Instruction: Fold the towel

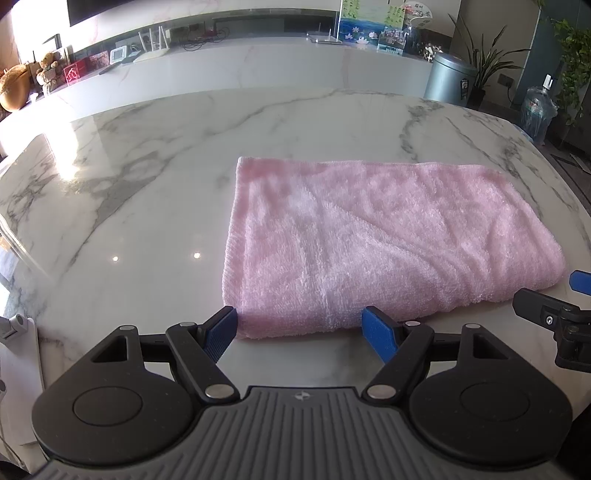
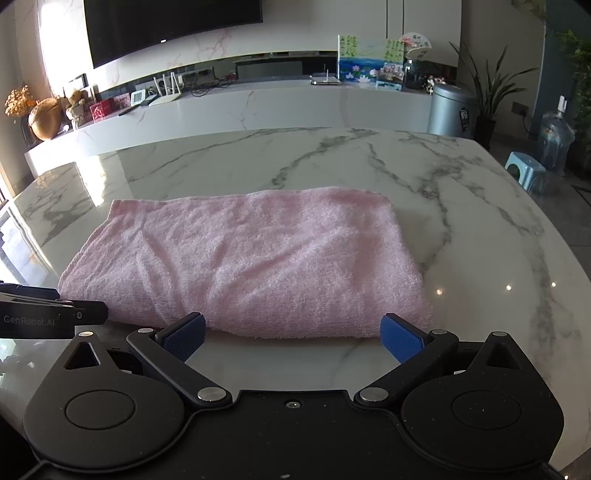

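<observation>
Two tongs are at work, both spread wide with nothing between their blue pads: the left tongs [image 1: 299, 330] and the right tongs [image 2: 291, 334] each sit just short of the near edge of one pink towel [image 1: 373, 243]. That towel lies folded into a thick rectangle on the white marble tabletop [image 1: 155, 206], and its near edge lies between the pads of each pair, though whether any pad touches the cloth cannot be told.

Counted across both views: one towel, one tabletop, two tongs, one grey lidded bin [image 1: 448, 79], one water jug [image 1: 537, 110], one painted picture of water lilies [image 2: 364, 59] on the long white counter [image 2: 258, 107] behind.

Only the right wrist view shows the dark television [image 2: 166, 26] on the wall and a small light-blue stool [image 2: 524, 175] past the tabletop's far right corner. Only the left wrist view shows the towel's left edge with bare marble beside it.

Each view catches the other tongs only in part, cut off by the frame: a black finger and blue tip at the right edge of the left view, a black arm with partly legible lettering at the left edge of the right view. Small items on the counter are too tiny to name.
</observation>
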